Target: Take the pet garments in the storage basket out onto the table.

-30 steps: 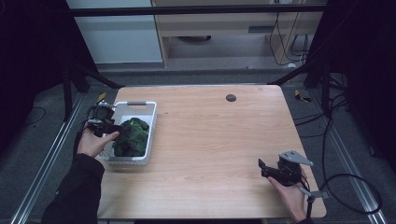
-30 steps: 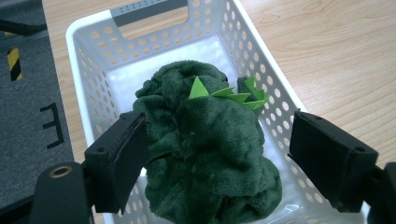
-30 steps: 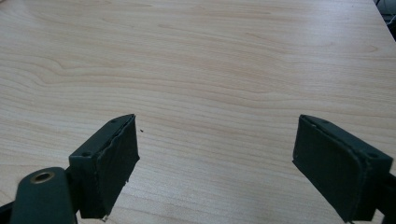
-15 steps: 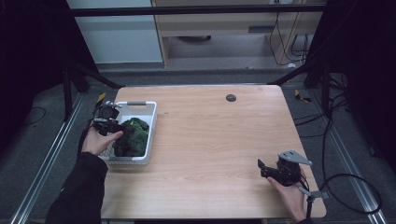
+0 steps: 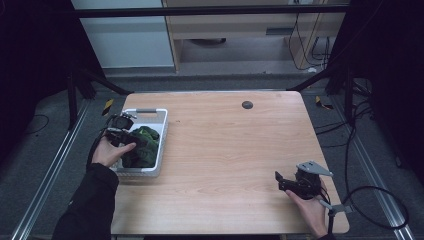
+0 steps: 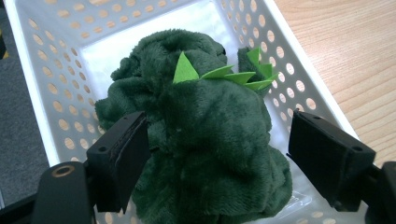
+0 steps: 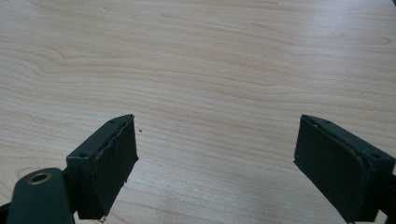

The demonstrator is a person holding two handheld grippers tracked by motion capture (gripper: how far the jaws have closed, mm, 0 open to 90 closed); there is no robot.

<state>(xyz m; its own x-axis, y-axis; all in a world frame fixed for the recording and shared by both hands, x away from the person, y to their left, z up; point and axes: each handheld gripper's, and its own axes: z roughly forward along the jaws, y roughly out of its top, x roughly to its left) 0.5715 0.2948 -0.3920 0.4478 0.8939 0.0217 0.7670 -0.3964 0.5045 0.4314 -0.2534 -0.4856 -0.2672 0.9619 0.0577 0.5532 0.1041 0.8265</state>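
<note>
A dark green plush toy (image 6: 205, 135) with light green felt spikes lies in a white perforated basket (image 6: 70, 70) at the table's left edge. In the high view the plush toy (image 5: 142, 145) fills the basket (image 5: 162, 131). My left gripper (image 6: 219, 156) is open, its jaws standing on either side of the plush without closing on it; in the high view the left gripper (image 5: 127, 136) hangs over the basket's left side. My right gripper (image 5: 281, 182) rests open near the table's front right, with bare wood between the jaws of the right gripper (image 7: 217, 163).
The wooden table (image 5: 230, 150) has a small dark round hole (image 5: 247, 104) near its far edge. Grey floor and black frame rails surround the table. A cable (image 5: 370, 210) trails from the right gripper off the table's right side.
My left gripper has moved from the basket's left rim rightward and down over the plush toy. The right gripper has stayed in place.
</note>
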